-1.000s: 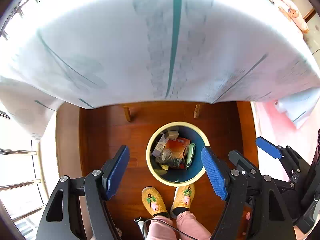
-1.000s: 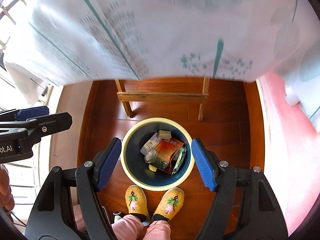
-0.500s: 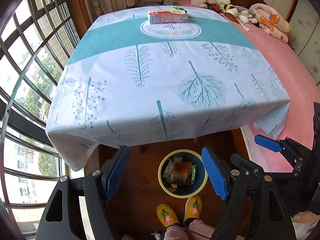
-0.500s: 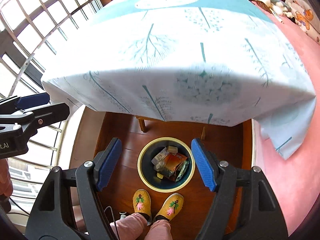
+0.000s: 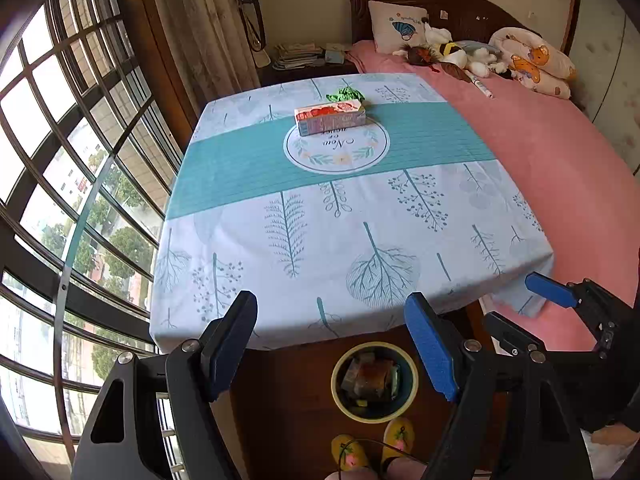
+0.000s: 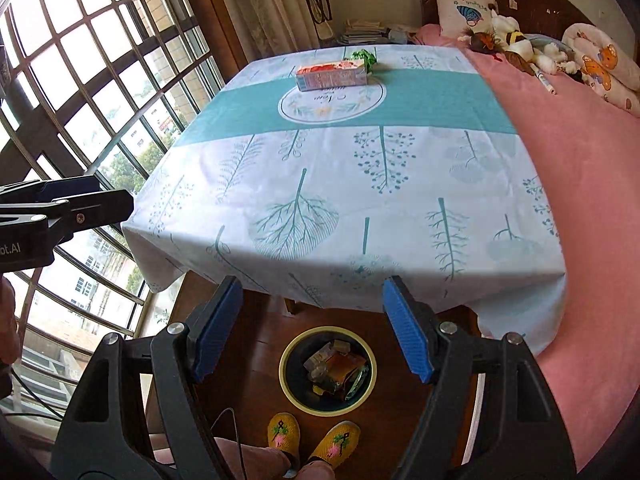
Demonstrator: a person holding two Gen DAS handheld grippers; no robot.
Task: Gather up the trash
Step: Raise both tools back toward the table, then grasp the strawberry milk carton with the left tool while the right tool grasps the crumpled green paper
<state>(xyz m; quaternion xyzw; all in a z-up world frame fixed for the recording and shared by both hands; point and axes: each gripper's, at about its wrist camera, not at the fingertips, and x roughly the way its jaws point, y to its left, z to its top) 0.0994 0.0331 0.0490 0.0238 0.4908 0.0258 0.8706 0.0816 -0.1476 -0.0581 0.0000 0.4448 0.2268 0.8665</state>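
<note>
Left gripper [image 5: 332,344]: jaws spread wide, nothing between the blue pads. In the right wrist view its body enters at the left edge, cut off, with partial lettering "ot.AI" legible on it.

Table [image 5: 256,208]: covered by a white and teal cloth with tree prints. The central round emblem carries script lettering, upside down to the cameras and not reliably readable. On it lies a carton [image 5: 330,119]; its side panel print is too small to read. A crumpled green wrapper [image 5: 345,94] sits just behind the carton, partly hidden by it.

Trash bin [image 6: 328,368]: on the wooden floor below the table's near edge, holding mixed packaging; individual labels are indistinct.

Right gripper [image 6: 312,328]: jaws likewise wide apart, empty. The person's yellow slippers [image 6: 314,436] stand just beside the bin.
</note>
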